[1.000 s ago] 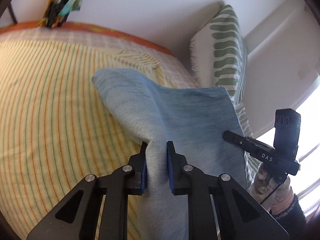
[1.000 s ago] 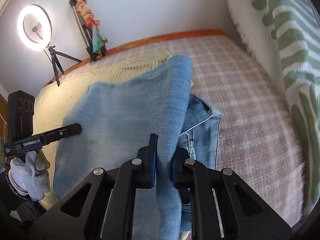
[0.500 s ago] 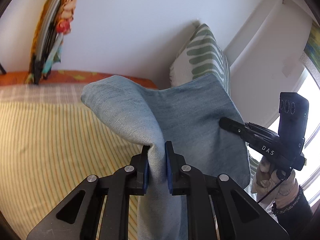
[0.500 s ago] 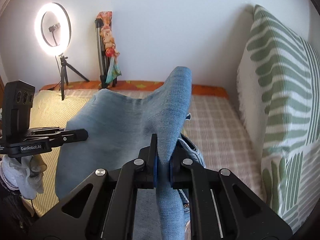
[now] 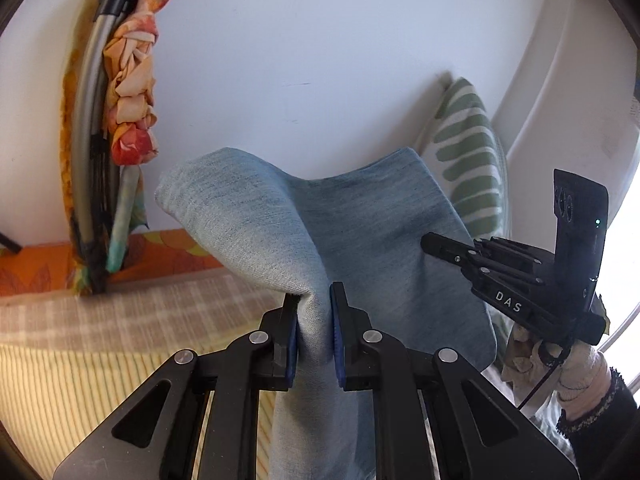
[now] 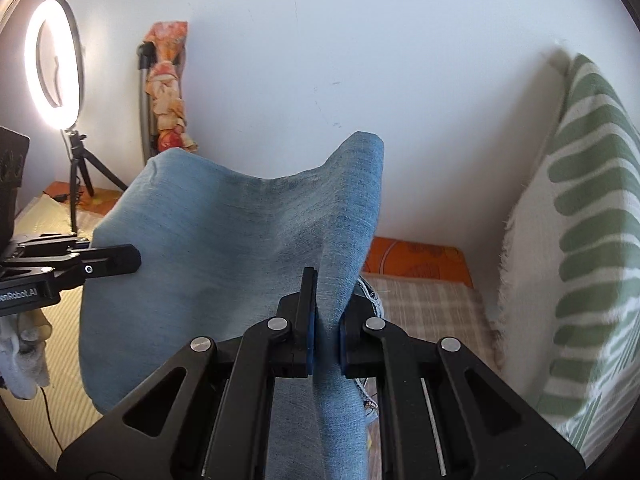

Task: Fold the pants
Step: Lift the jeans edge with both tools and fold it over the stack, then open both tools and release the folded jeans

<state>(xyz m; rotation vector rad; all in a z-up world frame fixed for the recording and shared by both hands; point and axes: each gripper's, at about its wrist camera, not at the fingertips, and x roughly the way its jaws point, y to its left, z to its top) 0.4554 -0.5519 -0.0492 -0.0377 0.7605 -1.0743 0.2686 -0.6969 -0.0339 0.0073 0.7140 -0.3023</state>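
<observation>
Light blue denim pants (image 5: 340, 224) hang lifted above the bed, stretched between both grippers. My left gripper (image 5: 314, 312) is shut on one bunched edge of the denim. My right gripper (image 6: 327, 300) is shut on the other edge of the pants (image 6: 224, 240), with the waistband and zipper hanging just below its fingers. Each gripper shows in the other's view: the right one (image 5: 440, 245) at the cloth's right side, the left one (image 6: 120, 262) at its left side, both pinching the fabric. The lower part of the pants is hidden behind the gripper bodies.
A bed with a yellow striped cover (image 5: 80, 380) and a checked blanket (image 6: 432, 304) lies below. A green-and-white patterned pillow (image 6: 580, 240) stands at the right against the white wall. A ring light on a tripod (image 6: 56, 64) and a stand draped with floral cloth (image 5: 128, 92) stand at the back left.
Both grippers have risen and tilted upward, lifting the pants off the bed. The views now show mostly wall instead of bedding. Both grips have held.
</observation>
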